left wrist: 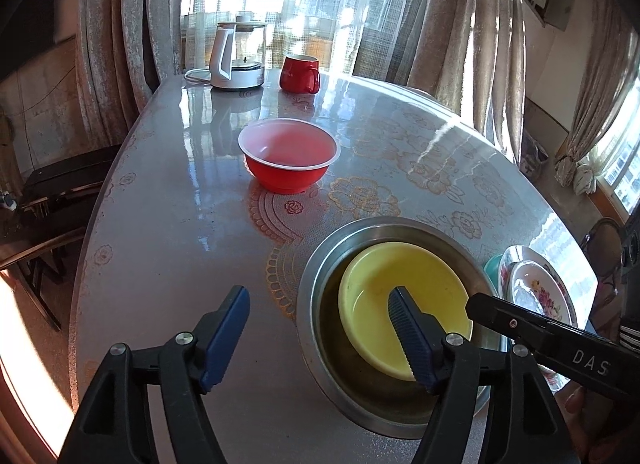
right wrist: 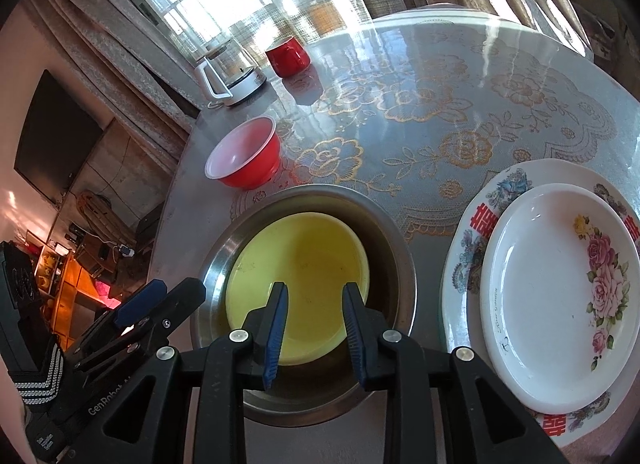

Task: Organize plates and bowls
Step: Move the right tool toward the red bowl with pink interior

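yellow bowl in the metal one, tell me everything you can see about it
The yellow bowl is shallow, plain, matte, plastic-looking and empty apart from a few dark specks. It sits upright, nested inside the larger steel bowl, nearer that bowl's left wall in the right wrist view. The left gripper stands open, one finger over the bowl's inside, the other outside the steel rim. The right gripper hovers above it, jaws slightly apart; contact is not visible.

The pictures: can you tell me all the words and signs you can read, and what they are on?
"DAS" — on the right gripper; its end is hidden.
"GenRobot" — on the left gripper; it runs on out of sight.
Red double-happiness signs — on the big plate's rim.
Small script on the rose plate — too small to read.
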`<state>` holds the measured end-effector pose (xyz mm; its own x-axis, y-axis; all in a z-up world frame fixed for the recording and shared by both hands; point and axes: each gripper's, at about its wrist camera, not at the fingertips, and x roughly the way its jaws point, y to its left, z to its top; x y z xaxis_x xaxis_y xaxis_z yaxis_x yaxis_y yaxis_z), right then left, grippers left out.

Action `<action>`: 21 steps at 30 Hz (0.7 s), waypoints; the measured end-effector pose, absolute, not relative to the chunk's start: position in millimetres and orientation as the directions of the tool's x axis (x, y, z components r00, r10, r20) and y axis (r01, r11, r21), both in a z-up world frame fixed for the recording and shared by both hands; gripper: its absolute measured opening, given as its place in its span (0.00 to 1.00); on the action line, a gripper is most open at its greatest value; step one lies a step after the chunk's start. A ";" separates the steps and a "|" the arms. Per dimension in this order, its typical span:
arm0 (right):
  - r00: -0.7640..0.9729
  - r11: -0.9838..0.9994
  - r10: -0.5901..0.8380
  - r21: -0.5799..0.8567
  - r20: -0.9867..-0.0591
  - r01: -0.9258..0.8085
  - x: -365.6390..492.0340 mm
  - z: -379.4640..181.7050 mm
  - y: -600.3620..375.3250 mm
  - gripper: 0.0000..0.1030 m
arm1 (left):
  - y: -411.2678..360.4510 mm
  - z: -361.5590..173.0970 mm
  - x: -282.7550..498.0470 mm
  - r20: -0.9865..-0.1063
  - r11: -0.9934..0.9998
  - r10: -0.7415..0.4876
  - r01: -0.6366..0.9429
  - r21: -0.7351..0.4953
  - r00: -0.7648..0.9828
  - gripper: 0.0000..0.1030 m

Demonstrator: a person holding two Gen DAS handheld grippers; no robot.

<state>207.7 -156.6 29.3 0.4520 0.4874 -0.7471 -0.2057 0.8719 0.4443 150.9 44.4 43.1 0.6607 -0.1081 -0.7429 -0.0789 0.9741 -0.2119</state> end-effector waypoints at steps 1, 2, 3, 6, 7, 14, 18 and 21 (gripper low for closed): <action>0.452 0.872 0.487 0.443 -0.747 -0.206 207.3 29.4 -156.7 0.27 | 45.7 42.4 152.3 -0.744 0.974 -0.107 -0.083 -0.213 0.659 0.72; 0.451 0.873 0.486 0.442 -0.748 -0.209 207.8 29.3 -156.1 0.27 | 47.4 42.1 153.9 -0.745 0.973 -0.105 -0.086 -0.214 0.659 0.72; 0.450 0.873 0.485 0.439 -0.750 -0.210 208.1 29.1 -155.4 0.27 | 49.2 42.2 156.3 -0.745 0.973 -0.103 -0.090 -0.214 0.659 0.74; 0.449 0.873 0.487 0.436 -0.749 -0.219 209.2 29.3 -153.6 0.27 | 58.0 43.8 167.5 -0.742 0.971 -0.085 -0.112 -0.211 0.665 0.76; 0.450 0.874 0.486 0.432 -0.749 -0.223 209.6 29.6 -152.7 0.27 | 62.2 45.1 171.9 -0.738 0.969 -0.076 -0.126 -0.215 0.671 0.77; 0.465 0.887 0.462 0.403 -0.755 -0.227 215.4 33.7 -152.3 0.28 | 96.5 42.6 212.0 -0.699 0.920 -0.036 -0.249 -0.302 0.714 0.78; 0.486 0.896 0.444 0.378 -0.753 -0.233 224.7 42.2 -150.0 0.28 | 115.9 31.2 236.0 -0.677 0.871 -0.070 -0.286 -0.400 0.733 0.78; 0.507 0.904 0.428 0.356 -0.748 -0.238 235.3 48.3 -145.0 0.29 | 126.3 20.2 249.5 -0.658 0.840 -0.102 -0.290 -0.459 0.746 0.78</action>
<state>235.3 -145.0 48.3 0.5067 0.4281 -0.7483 -0.2377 0.9037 0.3561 249.5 126.3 20.2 0.7462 -0.1021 -0.6579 -0.2900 0.8396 -0.4593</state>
